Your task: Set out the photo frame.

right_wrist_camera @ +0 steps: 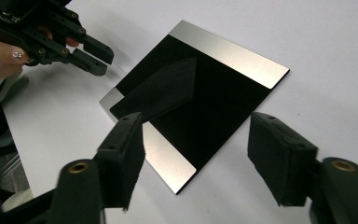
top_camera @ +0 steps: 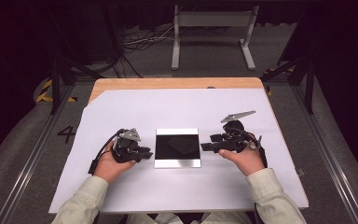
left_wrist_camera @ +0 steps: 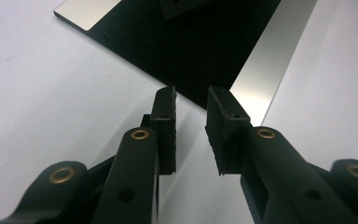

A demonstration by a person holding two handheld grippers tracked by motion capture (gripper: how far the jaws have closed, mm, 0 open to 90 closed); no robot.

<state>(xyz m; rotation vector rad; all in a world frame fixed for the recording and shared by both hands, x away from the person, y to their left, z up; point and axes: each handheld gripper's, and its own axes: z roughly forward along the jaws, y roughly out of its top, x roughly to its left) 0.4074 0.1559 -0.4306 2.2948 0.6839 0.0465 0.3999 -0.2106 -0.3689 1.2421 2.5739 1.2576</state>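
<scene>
A square plate (top_camera: 177, 147) lies flat near the middle of a white sheet (top_camera: 182, 107) that covers most of a wooden table (top_camera: 121, 84), with the left gripper (top_camera: 142, 153) just beside its left edge and the right gripper (top_camera: 207, 146) just beside its right edge. The plate is glossy black across its wide central band, mirror-like, with a bright silver strip along its near edge and another along its far edge; a dark angular reflection sits on the black surface. Nothing rests on the plate, and it holds nothing. In the left gripper view, the left gripper (left_wrist_camera: 191, 121) points at a corner of the plate (left_wrist_camera: 200, 51), its jaws drawn close with a narrow gap between them and nothing gripped; whether the tips touch the plate cannot be told. In the right gripper view, the right gripper (right_wrist_camera: 196, 154) hangs above the plate (right_wrist_camera: 205, 102) with its jaws spread wide and empty, and the left gripper (right_wrist_camera: 93, 56) shows across the plate, held in a hand (right_wrist_camera: 0, 56). From above, both hands enter from the lower edge in pale sleeves (top_camera: 81, 200), each wrapped round its gripper.
</scene>
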